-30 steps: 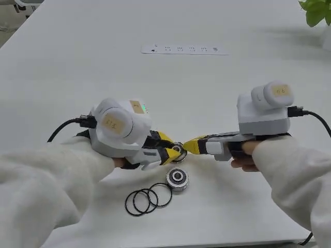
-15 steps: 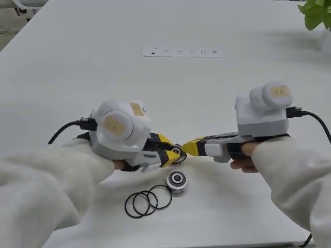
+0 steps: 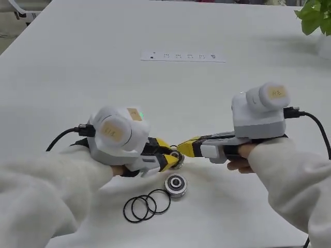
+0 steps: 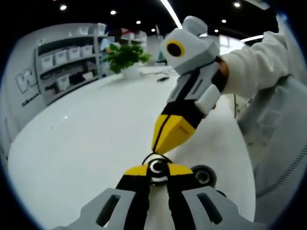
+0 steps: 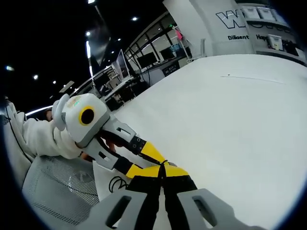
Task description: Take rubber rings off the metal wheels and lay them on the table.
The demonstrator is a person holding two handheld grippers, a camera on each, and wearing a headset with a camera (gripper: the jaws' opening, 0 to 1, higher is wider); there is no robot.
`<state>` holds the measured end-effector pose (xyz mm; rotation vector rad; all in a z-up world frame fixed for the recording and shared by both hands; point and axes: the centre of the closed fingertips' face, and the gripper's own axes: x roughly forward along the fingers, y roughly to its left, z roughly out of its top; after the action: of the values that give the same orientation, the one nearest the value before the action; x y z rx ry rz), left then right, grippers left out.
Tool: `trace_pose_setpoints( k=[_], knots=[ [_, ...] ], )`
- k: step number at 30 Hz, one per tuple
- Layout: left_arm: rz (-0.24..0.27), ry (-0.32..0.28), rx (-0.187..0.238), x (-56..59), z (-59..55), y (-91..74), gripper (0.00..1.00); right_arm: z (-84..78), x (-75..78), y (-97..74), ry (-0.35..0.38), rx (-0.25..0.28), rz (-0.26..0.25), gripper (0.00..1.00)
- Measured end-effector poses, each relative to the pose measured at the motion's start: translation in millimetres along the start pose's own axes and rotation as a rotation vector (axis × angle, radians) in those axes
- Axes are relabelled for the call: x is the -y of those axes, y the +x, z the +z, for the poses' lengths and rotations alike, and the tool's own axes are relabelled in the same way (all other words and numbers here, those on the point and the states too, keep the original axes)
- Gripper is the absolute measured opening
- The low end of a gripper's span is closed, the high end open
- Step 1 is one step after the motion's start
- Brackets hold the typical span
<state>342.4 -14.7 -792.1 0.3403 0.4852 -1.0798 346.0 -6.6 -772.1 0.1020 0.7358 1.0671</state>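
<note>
Jaws of the left gripper [image 3: 171, 159] stand narrow, clamped on a metal wheel [image 3: 175, 154] held just above the counter [image 3: 103, 67]. In the left gripper view the wheel [image 4: 157, 167] turns its round face and pale hub back toward the camera, so its axis runs along the left gripper's own length. The right gripper [image 3: 181, 150] comes in from the opposite side, nose to nose with the left one, its jaws pressed together at the wheel's rim on what looks like a thin black rubber ring [image 4: 152, 156], too fine to make out clearly. A second wheel [image 3: 176, 185] lies on the counter just in front of the two grippers, nearer the person, face up with its axis roughly upright. Touching it on the left, three loose rings [image 3: 146, 205] lie flat and overlapping in a row. Farther back on the counter lies a white power strip [image 3: 182, 56].
</note>
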Motion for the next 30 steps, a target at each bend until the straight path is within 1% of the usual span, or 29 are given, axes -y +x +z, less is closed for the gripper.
trace_pose_setpoints(
  k=[3,6,7,8,9,10,12,13,14,15,16,17,19,22,24,25,26,27,29,30],
  knots=[
    [-0.003,0.01,-0.004,0.7,-0.6,-0.9,0.14,-0.7,0.3,-0.2,0.0,-0.004,-0.001,0.0],
    [-0.008,-0.002,-0.014,0.1,-1.0,-4.1,0.15,0.3,0.5,-0.5,0.004,-0.002,-0.002,0.0],
    [-0.016,-0.011,-0.018,0.7,-0.4,-7.0,0.15,1.0,0.4,-0.6,0.006,0.0,-0.002,0.0],
    [-0.016,-0.007,-0.019,0.1,0.5,-8.7,0.16,1.6,0.2,-0.8,0.007,0.001,-0.001,0.0],
    [-0.03,0.012,-0.02,0.8,2.9,-12.4,0.17,3.4,-0.6,-1.2,0.009,0.007,0.002,0.0],
    [-0.039,0.014,-0.013,1.8,5.9,-15.1,0.2,6.0,-1.9,-2.4,0.012,0.014,0.005,0.0],
    [-0.072,-0.003,-0.004,6.7,12.0,-21.8,0.29,11.8,-2.9,-4.9,0.019,0.034,0.009,0.0],
    [-0.079,0.001,-0.003,8.1,13.5,-24.6,0.33,13.9,-3.3,-6.0,0.021,0.041,0.01,0.0],
    [-0.086,0.022,-0.008,10.0,14.3,-27.8,0.37,16.5,-3.7,-7.5,0.024,0.05,0.01,0.0],
    [-0.086,0.034,-0.011,10.1,14.3,-28.8,0.39,17.7,-3.8,-8.7,0.024,0.054,0.01,0.0],
    [-0.088,0.066,-0.028,10.3,13.6,-32.4,0.39,19.1,-3.6,-10.0,0.026,0.059,0.01,0.0],
    [-0.087,0.076,-0.032,10.7,14.1,-34.7,0.38,21.8,-3.4,-12.2,0.033,0.07,0.01,0.0],
    [-0.081,0.079,-0.034,10.1,17.4,-41.0,0.39,26.5,-3.2,-16.1,0.049,0.09,0.012,0.0],
    [-0.076,0.07,-0.001,9.4,29.6,-54.6,0.44,31.8,-3.8,-20.3,0.06,0.111,0.013,0.0],
    [-0.08,0.062,0.009,10.1,35.2,-63.3,0.5,36.8,-6.4,-23.3,0.072,0.131,0.023,0.0],
    [-0.077,0.049,0.017,11.0,40.4,-70.7,0.52,39.3,-7.8,-24.9,0.075,0.138,0.027,0.0],
    [-0.074,0.053,0.027,11.7,45.1,-76.5,0.55,40.8,-8.8,-25.9,0.076,0.143,0.028,0.0],
    [-0.066,0.065,0.052,12.1,53.1,-84.9,0.56,42.9,-10.7,-26.9,0.074,0.148,0.03,0.0],
    [-0.053,0.063,0.08,12.7,61.8,-98.8,0.58,46.0,-13.8,-28.1,0.072,0.156,0.037,0.0],
    [-0.052,0.061,0.084,13.3,63.1,-103.7,0.59,47.9,-16.4,-28.6,0.072,0.161,0.044,0.0]
  ],
)
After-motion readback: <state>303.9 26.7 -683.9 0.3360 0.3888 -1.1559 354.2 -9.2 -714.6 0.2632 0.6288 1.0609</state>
